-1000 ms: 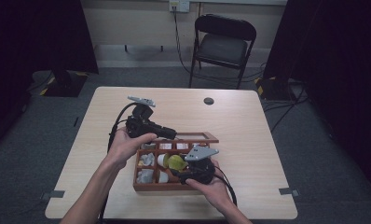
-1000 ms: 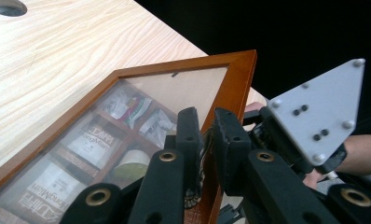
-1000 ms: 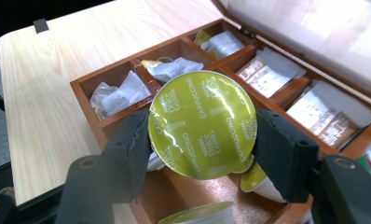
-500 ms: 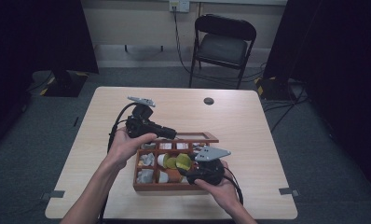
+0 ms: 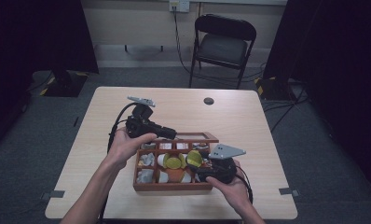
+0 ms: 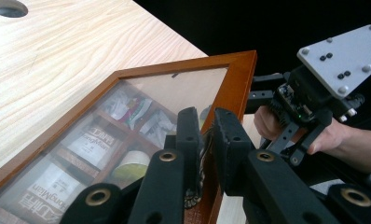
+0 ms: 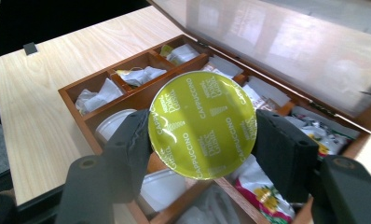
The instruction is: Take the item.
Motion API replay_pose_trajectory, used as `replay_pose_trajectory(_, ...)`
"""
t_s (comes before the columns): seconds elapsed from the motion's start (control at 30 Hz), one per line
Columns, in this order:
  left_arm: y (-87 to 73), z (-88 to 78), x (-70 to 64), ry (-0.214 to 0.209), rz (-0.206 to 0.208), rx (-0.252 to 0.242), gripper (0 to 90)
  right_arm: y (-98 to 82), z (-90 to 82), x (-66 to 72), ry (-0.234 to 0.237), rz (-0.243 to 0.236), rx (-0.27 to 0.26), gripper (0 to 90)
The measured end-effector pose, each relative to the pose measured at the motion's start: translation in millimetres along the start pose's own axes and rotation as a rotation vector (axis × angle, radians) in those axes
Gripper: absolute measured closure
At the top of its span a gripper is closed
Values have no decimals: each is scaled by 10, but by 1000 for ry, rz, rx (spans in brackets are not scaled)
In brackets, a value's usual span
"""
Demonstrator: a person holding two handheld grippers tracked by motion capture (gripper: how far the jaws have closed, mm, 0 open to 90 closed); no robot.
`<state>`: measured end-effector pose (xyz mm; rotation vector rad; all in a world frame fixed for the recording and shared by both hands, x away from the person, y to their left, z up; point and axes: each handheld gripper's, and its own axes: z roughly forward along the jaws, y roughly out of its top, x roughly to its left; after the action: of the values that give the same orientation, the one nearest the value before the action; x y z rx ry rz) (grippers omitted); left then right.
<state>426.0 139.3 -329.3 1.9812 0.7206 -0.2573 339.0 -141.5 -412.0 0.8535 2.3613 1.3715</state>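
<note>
Right gripper view: the round yellow-green foil-topped capsule [image 7: 202,125] is clamped by the closed right gripper [image 7: 202,140] above the compartmented brown wooden box [image 7: 76,95], whose glass-paned lid [image 6: 127,121] is pinched by the closed left gripper [image 6: 203,140]; it should be lifted straight, clear of the lid.

The box [image 5: 172,186] sits on the table [image 5: 249,116] toward the person's edge, its lid [image 6: 127,93] tilted up at the far side with the left gripper [image 6: 204,135] clamped on its rim. The capsule [image 7: 202,124] sits between the right gripper's [image 7: 202,140] pads above the compartments at the box's right end, and behind the table stands a chair [image 5: 223,42].
</note>
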Motion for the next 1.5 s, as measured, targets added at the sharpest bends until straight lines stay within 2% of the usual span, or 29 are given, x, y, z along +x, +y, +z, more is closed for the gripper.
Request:
replay_pose_trajectory(0.23,1,-1,-1,1,-1,0,811,-56,-106,-91,-27,6,4,375)
replay_pose_trajectory(0.4,-1,-1,-6,4,-1,-1,811,-130,-211,-198,-57,42,-9,375)
replay_pose_trajectory(0.5,-2,2,-8,4,0,2,811,-151,-216,-220,-62,48,-6,375)
replay_pose_trajectory(0.57,-3,0,-10,5,-1,1,811,-169,-213,-245,-76,35,1,375)
replay_pose_trajectory(0.7,-3,-1,-10,6,3,3,811,-216,-224,-331,-96,51,5,375)
replay_pose_trajectory(0.83,-2,0,-10,6,3,2,811,-262,-248,-432,-120,73,12,375)
replay_pose_trajectory(0.97,0,1,-13,6,4,3,811,-306,-271,-544,-149,124,3,375)
replay_pose_trajectory(1.07,0,3,-13,5,2,1,812,-328,-273,-611,-171,138,10,375)
replay_pose_trajectory(1.5,0,4,-9,4,1,2,811,-334,-188,-962,-257,142,46,375)
